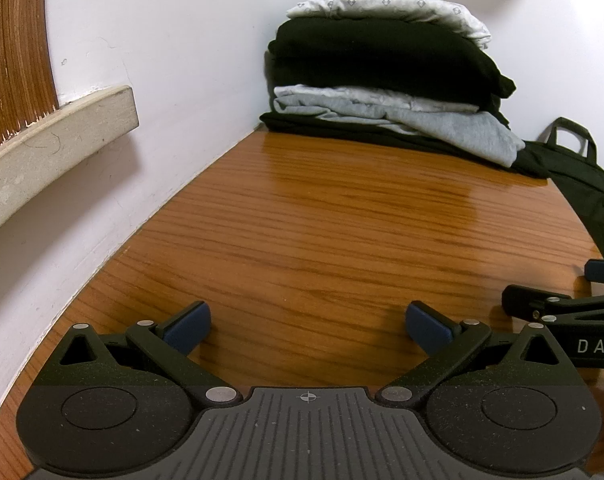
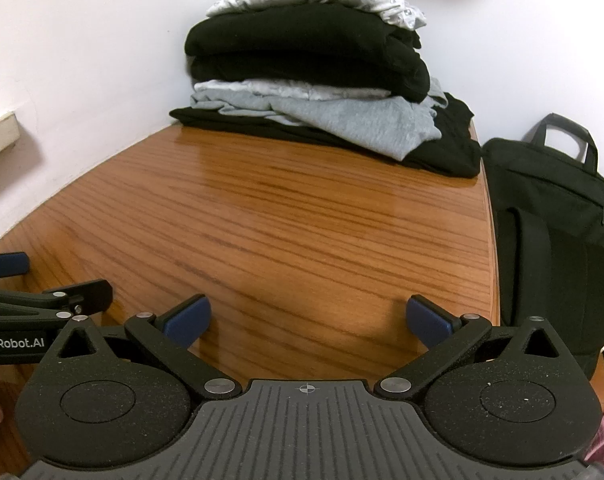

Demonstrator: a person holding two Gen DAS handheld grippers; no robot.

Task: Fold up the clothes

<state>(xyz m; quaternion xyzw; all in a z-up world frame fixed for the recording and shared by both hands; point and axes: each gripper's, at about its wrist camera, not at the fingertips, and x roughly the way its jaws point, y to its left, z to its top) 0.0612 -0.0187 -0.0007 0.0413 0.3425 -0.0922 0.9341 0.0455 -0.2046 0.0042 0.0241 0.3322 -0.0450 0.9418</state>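
While both claws sit low over the near end of the wooden table (image 2: pixel 286 216), the big bare stretch of wood between them and the clothes has nothing on it. The table runs along a white wall (image 1: pixel 162 80) on the left, and a black bag (image 2: pixel 550 196) stands off its right edge. The pile of clothes (image 2: pixel 314 80) sits at the far end, by the corner. A flat black piece lies at the bottom, a grey one on it, a thick black one on that, and a white dotted one on top. They all look folded, though the grey one is a bit messy at its right side. This could be a pile that is done, or a pile waiting to be taken from. So I cannot say which step is going on. Any reach to the pile should go slow and level, so the stack does not tip. The left claw (image 1: pixel 308 322) is wide and holds nothing. The right claw (image 2: pixel 308 318) is wide too and holds nothing. They sit side by side, close together.
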